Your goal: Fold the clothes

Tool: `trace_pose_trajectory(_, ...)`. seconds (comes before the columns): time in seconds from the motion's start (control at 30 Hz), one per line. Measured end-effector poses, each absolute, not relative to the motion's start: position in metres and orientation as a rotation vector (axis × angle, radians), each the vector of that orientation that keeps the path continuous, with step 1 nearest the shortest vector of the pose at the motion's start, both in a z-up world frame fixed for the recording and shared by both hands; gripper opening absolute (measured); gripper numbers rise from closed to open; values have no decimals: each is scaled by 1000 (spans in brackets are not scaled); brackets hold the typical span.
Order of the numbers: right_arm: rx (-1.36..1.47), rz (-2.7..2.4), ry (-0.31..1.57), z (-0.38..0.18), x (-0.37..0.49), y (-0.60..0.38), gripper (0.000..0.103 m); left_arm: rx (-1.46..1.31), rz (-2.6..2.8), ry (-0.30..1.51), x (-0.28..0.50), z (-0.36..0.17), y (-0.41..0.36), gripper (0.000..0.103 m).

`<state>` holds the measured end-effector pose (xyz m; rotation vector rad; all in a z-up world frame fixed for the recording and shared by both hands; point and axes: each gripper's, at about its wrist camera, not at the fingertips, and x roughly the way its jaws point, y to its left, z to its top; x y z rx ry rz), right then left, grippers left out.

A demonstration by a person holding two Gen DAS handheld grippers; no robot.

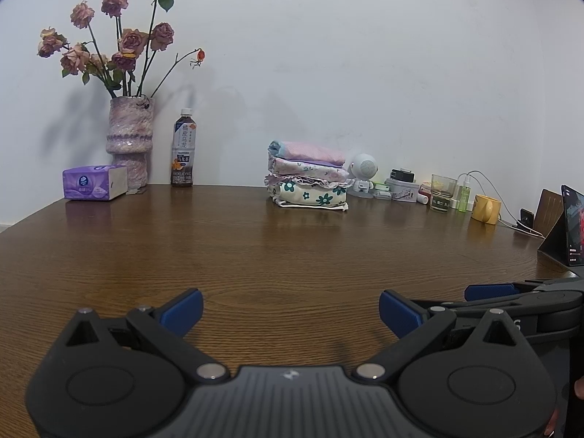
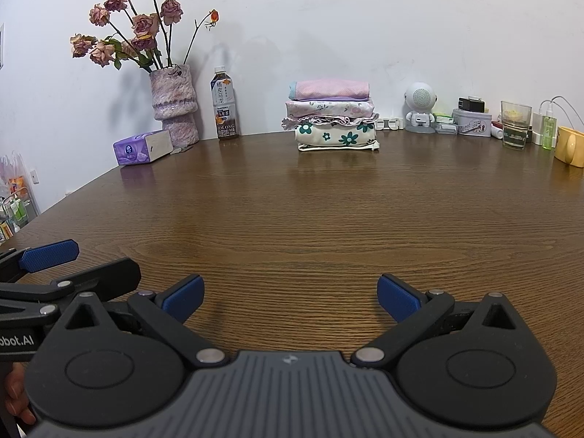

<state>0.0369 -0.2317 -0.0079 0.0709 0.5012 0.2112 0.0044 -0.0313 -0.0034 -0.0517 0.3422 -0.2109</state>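
Left tool [image 1: 291,314], right tool [image 2: 291,297]: wide open, empty.

A brown wooden table [image 2: 292,219] with clear grain fills the lower half of both views. At its far edge, from left to right of the frame, stand a purple tissue pack [image 2: 142,148], a knitted vase with dried roses [image 2: 175,104], a tea bottle [image 2: 224,104], a stack of folded clothes [image 2: 334,118], a white robot-shaped speaker [image 2: 419,107], a glass [image 2: 515,126] and a yellow mug [image 2: 569,146].
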Motion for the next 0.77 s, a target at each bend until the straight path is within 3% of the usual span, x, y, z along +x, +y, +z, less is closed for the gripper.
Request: trace_pose_trajectory(0.77, 74, 213, 501, -7, 37, -232, 103, -52, -218, 343, 2, -4, -33, 103)
